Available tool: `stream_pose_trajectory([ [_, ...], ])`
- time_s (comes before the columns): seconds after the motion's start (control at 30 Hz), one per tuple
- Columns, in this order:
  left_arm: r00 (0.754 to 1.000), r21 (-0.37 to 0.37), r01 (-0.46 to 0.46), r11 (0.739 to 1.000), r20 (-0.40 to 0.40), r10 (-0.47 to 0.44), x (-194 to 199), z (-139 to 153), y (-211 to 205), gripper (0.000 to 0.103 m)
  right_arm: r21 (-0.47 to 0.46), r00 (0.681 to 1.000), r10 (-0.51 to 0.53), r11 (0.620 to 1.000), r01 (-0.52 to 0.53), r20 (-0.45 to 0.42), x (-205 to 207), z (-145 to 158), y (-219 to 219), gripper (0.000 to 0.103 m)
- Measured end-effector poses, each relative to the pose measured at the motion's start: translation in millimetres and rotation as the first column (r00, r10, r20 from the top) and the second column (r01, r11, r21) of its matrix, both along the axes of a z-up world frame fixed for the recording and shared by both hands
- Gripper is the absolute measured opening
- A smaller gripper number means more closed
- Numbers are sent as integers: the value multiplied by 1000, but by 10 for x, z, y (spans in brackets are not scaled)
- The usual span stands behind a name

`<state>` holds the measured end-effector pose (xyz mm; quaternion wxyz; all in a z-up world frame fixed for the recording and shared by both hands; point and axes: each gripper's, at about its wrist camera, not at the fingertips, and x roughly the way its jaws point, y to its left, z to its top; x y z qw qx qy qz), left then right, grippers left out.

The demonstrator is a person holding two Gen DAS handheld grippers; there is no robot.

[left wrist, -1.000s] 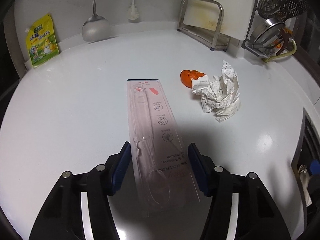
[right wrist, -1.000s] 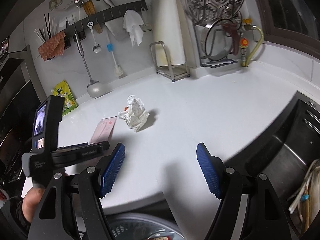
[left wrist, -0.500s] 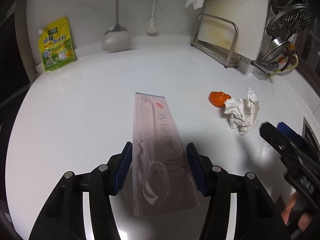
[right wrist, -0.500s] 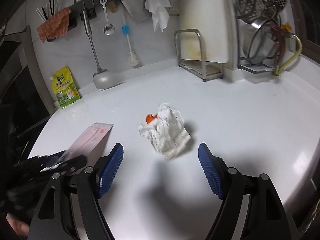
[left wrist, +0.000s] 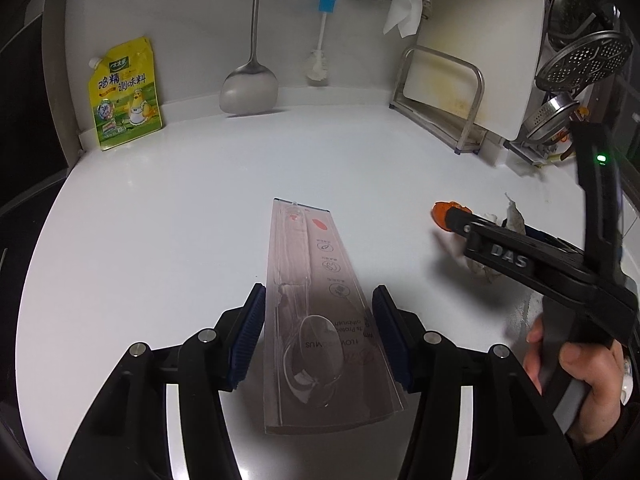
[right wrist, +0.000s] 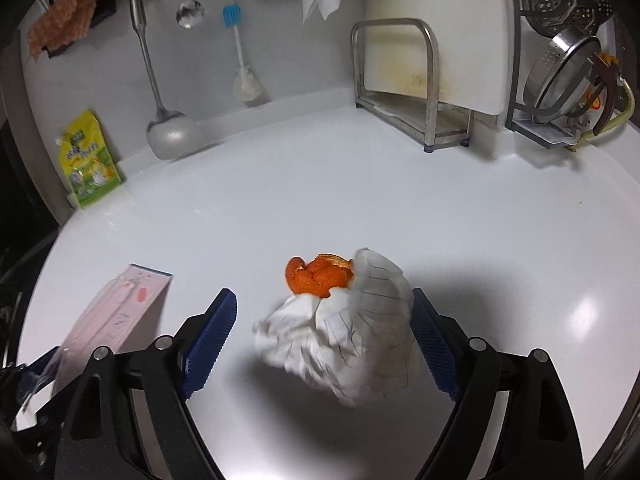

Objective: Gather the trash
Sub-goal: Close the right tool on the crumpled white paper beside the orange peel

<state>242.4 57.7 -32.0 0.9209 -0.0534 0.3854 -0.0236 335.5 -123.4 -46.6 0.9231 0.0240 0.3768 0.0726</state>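
Trash all still on the table [left wrist: 168, 216]: nothing collected yet, we judge. Our left gripper [left wrist: 318, 334] is wide open astride the toothbrush package [left wrist: 316, 312], gripping nothing; our right gripper [right wrist: 322, 344], also open, brackets the crumpled paper [right wrist: 340, 340], with orange peel [right wrist: 318, 276] touching its far side. Open table all round; rack [right wrist: 416, 92] well apart.
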Motion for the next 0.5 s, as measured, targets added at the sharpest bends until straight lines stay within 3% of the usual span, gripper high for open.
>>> stream_pose_trajectory([
  [0.13, 1000, -4, 0, 1000, 1, 0, 7, -7, 10, 53, 6, 997, 5, 1000, -4, -73, 181, -94, 23, 81],
  [0.23, 1000, -8, 2, 1000, 1, -2, 7, -13, 17, 53, 4, 994, 9, 1000, -8, -106, 225, -134, 20, 52],
  [0.27, 1000, -10, 4, 1000, 1, -4, 9, -16, 16, 53, -2, 995, 13, 1000, -13, -97, 216, -120, 21, 46],
  [0.37, 1000, -12, 7, 1000, -1, -7, 13, -25, 13, 53, 0, 995, 27, 1000, -28, -99, 198, -123, 30, 33],
  [0.5, 1000, -14, 7, 1000, -2, -7, 5, -27, 10, 53, 20, 994, 43, 999, -42, -99, 167, -120, 32, 27],
])
